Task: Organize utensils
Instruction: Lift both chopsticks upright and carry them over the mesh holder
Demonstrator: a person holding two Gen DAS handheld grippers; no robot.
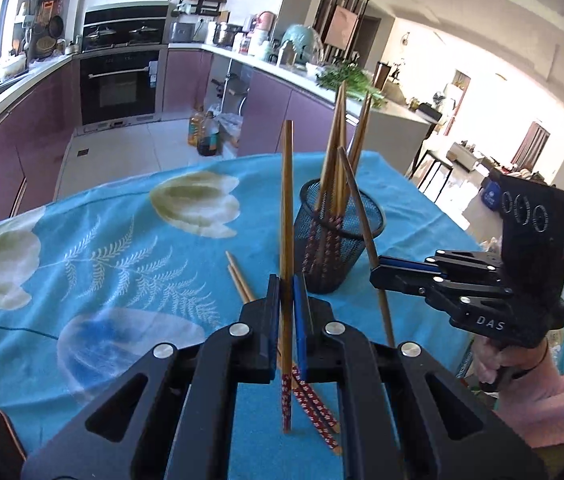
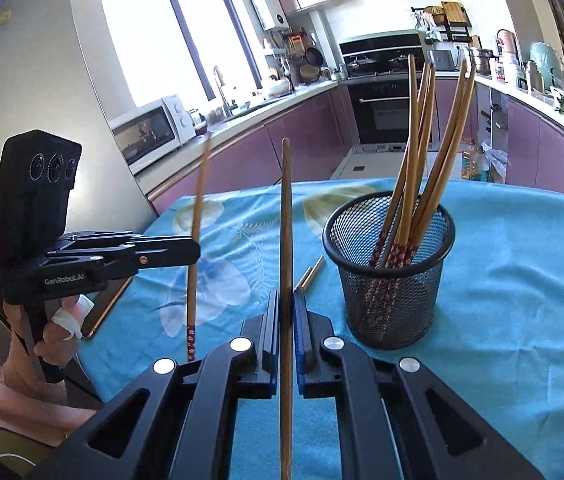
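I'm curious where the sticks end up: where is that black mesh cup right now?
The black mesh cup stands upright on the blue floral tablecloth, right of centre in the right wrist view, holding several chopsticks, with two loose chopsticks lying just left of it.

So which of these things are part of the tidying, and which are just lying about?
Part of the job:
- chopstick in left tool
- chopstick in right tool
- mesh holder
- loose chopsticks on cloth

Just lying about:
- microwave
- oil bottles
- greens
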